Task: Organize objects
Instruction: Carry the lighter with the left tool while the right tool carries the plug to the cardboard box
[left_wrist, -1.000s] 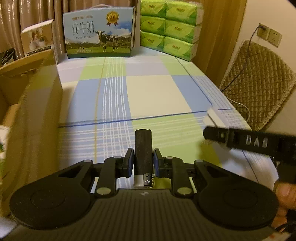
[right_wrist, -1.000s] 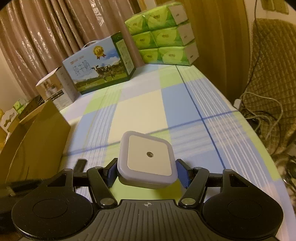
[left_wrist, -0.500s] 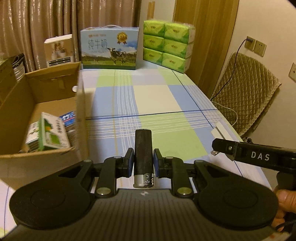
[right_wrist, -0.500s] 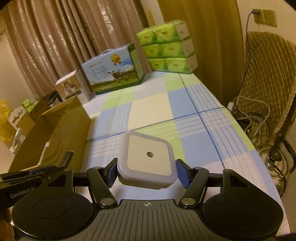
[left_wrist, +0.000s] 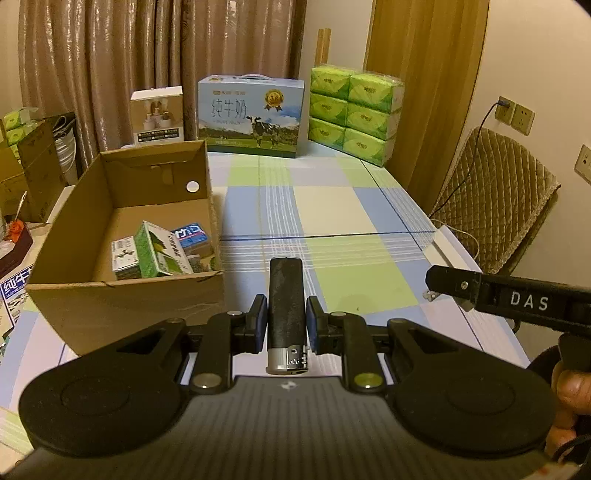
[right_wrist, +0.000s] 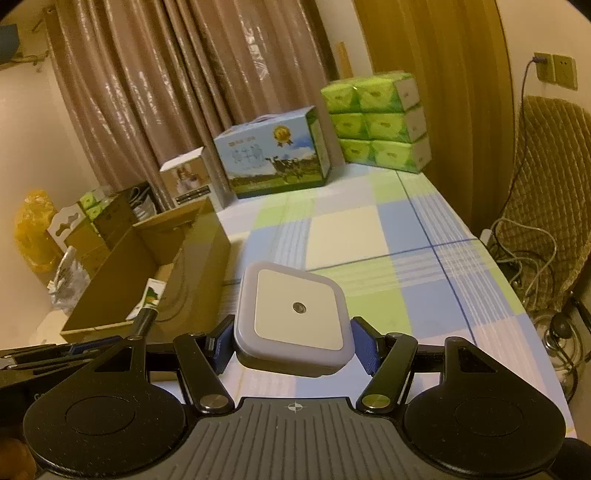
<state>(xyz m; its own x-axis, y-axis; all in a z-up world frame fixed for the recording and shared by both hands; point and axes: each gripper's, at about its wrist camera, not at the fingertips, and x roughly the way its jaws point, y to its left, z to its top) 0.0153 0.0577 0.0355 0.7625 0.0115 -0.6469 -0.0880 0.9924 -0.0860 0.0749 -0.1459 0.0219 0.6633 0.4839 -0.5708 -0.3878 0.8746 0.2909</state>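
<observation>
Lengthwise, the lighter (left_wrist: 286, 306) points straight ahead, metal end nearest the camera.

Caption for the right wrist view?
Right claw grips a square night light above the checked tablecloth, open cardboard box alongside.

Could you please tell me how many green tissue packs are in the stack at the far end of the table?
6 visible in the tissue stack: two columns, three high, right of the milk carton box. More may sit behind them.
</observation>
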